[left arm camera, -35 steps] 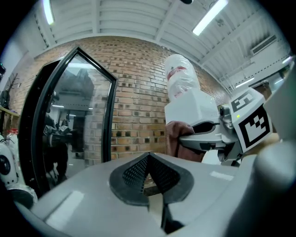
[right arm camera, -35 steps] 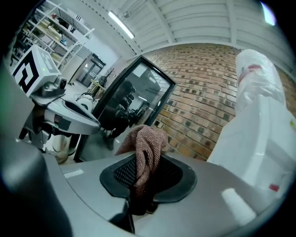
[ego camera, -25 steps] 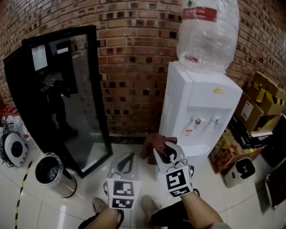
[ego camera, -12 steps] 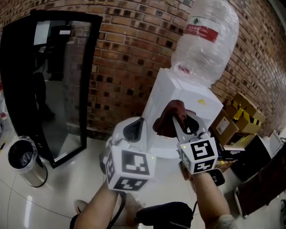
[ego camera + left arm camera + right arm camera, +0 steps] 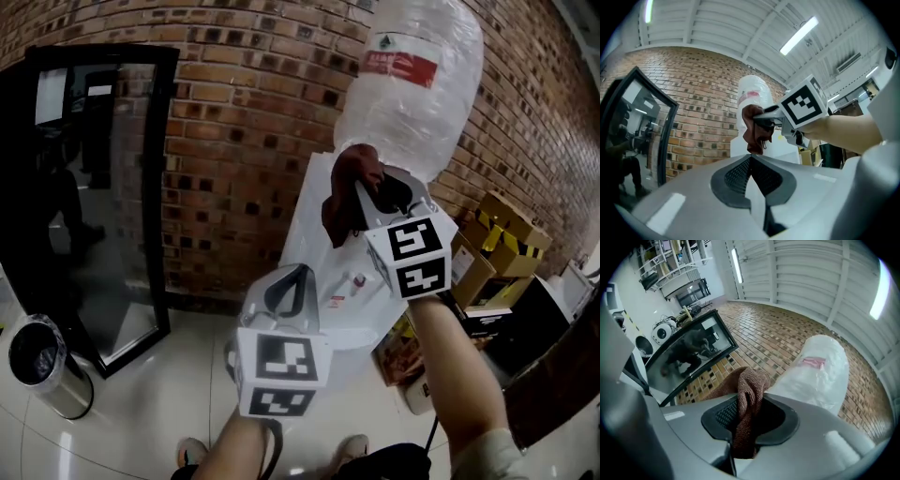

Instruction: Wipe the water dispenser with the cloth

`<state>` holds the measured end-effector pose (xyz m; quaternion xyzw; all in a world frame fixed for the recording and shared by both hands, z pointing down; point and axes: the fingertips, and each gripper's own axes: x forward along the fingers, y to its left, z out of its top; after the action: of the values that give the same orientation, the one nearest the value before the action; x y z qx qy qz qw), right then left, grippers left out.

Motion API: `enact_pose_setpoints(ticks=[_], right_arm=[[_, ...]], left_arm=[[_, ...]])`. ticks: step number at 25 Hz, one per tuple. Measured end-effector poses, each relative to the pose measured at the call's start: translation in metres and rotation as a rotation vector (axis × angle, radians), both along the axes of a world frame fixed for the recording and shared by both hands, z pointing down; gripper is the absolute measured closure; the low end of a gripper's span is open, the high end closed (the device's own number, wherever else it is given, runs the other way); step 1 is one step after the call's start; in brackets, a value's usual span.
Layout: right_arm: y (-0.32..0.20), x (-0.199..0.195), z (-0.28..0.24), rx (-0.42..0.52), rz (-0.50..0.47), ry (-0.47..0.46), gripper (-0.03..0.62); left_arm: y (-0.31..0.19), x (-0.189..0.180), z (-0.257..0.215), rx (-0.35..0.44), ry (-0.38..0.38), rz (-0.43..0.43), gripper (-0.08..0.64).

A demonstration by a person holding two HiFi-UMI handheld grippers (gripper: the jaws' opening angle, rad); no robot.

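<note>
Here, step: judged to be the approach, with the cloth (image 5: 343,192) brought up to the dispenser (image 5: 314,220) and no stroke begun.
Right gripper (image 5: 746,427): clenched on the cloth; a brown fold stands between the jaws and spills out ahead of them.
Left gripper (image 5: 750,161): jaws pressed together with nothing between them; lower centre of the head view, below and left of the right gripper.
Cloth against right gripper: pinched at the jaw tips, upper centre of the head view, its loose end hanging down and to the left of them.
Dispenser against grippers: white body at frame centre, behind both grippers; the plastic-wrapped bottle (image 5: 412,84) stands on top, upper right.
Cloth against dispenser: it lies in front of the line where body meets bottle; whether it touches cannot be told.
Technique, contact: lay the hanging fold flat on the white panel, so that cloth rather than jaw tips meets the surface.
Technique, stroke: likely best from the top downward, with firm grip and light pressure.
Caution: the taps (image 5: 357,279) and the loose bottle wrap could snag the cloth.
</note>
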<state>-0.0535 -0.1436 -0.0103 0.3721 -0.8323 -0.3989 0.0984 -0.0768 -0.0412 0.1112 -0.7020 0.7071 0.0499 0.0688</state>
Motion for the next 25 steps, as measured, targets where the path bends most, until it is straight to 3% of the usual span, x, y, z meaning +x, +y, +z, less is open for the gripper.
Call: enact_pose_setpoints(ticks=[5,10,15,19,25], right_arm=[[-0.026,-0.011,0.009,-0.049,-0.019,0.027,0.489],[-0.036,0.0,0.008,-0.047,-0.028,0.06,0.492],[-0.057,0.036,0.005,-0.071,0.034,0.07,0.497],[-0.079,0.074,0.006,-0.097,0.095,0.069,0.497],[-0.111,0.133,0.003,-0.117,0.188,0.039,0.499]], left_arm=[[-0.014,-0.004,0.01,-0.032,-0.027,-0.036,0.56],[-0.02,-0.01,0.004,-0.022,0.028,-0.078,0.56],[-0.024,0.003,-0.006,0.027,0.089,-0.084,0.56],[-0.033,0.03,-0.003,0.02,0.047,-0.057,0.56],[-0.058,0.064,0.024,-0.052,0.007,0.004,0.56]])
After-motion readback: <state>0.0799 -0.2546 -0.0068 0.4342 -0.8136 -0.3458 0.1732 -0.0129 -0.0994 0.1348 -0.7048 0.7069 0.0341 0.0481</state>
